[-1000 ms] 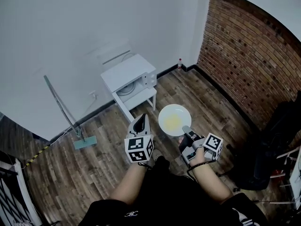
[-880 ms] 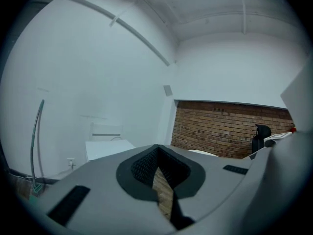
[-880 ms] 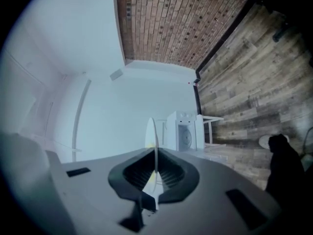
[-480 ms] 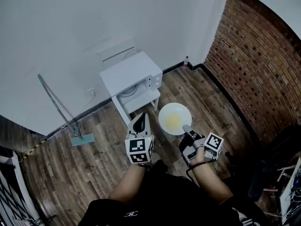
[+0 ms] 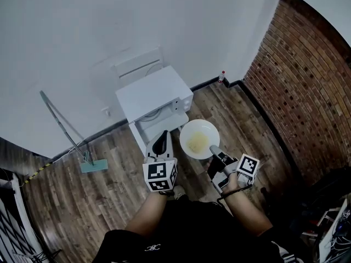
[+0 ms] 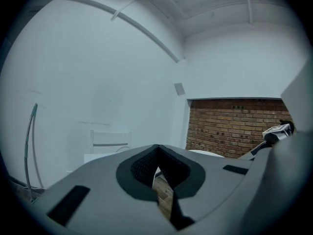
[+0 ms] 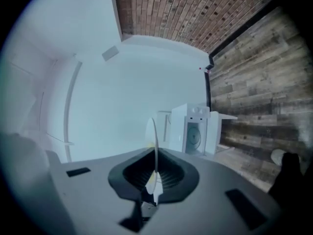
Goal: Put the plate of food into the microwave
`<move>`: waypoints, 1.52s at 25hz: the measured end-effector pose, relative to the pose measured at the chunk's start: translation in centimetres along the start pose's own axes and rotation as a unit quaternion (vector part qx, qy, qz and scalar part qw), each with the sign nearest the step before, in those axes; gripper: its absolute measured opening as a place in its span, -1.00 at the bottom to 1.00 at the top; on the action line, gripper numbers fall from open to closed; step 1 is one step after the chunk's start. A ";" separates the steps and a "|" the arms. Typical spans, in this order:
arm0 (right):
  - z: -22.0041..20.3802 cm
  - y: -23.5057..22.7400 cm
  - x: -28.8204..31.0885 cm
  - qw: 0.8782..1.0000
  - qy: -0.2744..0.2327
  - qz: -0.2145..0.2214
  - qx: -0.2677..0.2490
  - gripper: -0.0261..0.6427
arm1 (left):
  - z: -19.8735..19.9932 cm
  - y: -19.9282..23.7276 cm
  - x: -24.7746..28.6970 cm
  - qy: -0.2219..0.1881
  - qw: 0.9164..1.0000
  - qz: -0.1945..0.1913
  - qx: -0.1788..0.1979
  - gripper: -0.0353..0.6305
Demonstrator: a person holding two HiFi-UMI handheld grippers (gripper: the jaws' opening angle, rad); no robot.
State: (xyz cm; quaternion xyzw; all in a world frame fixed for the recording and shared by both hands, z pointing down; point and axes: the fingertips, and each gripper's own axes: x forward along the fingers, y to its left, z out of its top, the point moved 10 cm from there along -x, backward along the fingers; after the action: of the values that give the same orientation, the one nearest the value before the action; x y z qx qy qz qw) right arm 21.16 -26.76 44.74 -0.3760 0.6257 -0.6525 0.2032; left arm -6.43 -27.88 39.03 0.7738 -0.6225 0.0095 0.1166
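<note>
Pinching the plate of food (image 5: 197,138) by its near rim with the right gripper (image 5: 212,148), held level mid-frame so nothing slides, just under the open microwave (image 5: 153,95), left gripper (image 5: 160,142) closed, empty, alongside.

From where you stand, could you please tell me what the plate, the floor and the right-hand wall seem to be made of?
The plate is white, smooth and thin-rimmed: likely glazed ceramic, possibly melamine. The floor shows brown planks with grain and seams: wood or wood-look laminate, fairly matte. The right-hand wall is bare red-brown brick with visible mortar joints and a rough finish.
</note>
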 end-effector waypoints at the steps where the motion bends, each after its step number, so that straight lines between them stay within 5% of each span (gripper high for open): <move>1: 0.4 -0.1 0.2 1.000 0.000 -0.001 0.001 -0.86 | 0.1 0.1 0.4 0.000 1.000 0.002 0.000 -0.92; 8: 3.0 -0.7 2.3 0.999 0.033 -0.019 0.001 -0.86 | 0.0 0.0 1.5 0.001 1.000 0.027 -0.007 -0.92; 13: 4.8 -1.8 6.4 0.995 0.099 -0.021 0.010 -0.86 | -1.8 1.0 1.8 -0.010 0.996 0.086 -0.030 -0.92; 19: 8.3 -4.4 13.6 0.979 0.202 0.001 -0.015 -0.86 | -4.2 1.5 2.5 -0.015 0.977 0.202 -0.069 -0.92; 27: 8.1 -12.0 22.8 0.948 0.317 -0.018 -0.022 -0.86 | -9.8 2.0 5.1 -0.022 0.956 0.279 -0.089 -0.92; 32: 6.2 -18.3 27.9 0.950 0.311 -0.038 -0.006 -0.86 | -16.0 4.1 6.7 -0.009 0.947 0.303 -0.111 -0.92; 38: 5.0 -25.1 35.9 0.963 0.267 -0.032 0.001 -0.86 | -23.5 7.3 9.5 -0.003 0.947 0.301 -0.109 -0.92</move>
State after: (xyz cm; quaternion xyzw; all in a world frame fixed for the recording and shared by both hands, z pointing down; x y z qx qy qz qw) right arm 7.24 -53.17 77.20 -0.2079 0.6445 -0.7357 0.0080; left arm -8.28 -33.95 64.64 0.5328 -0.8243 -0.0261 0.1899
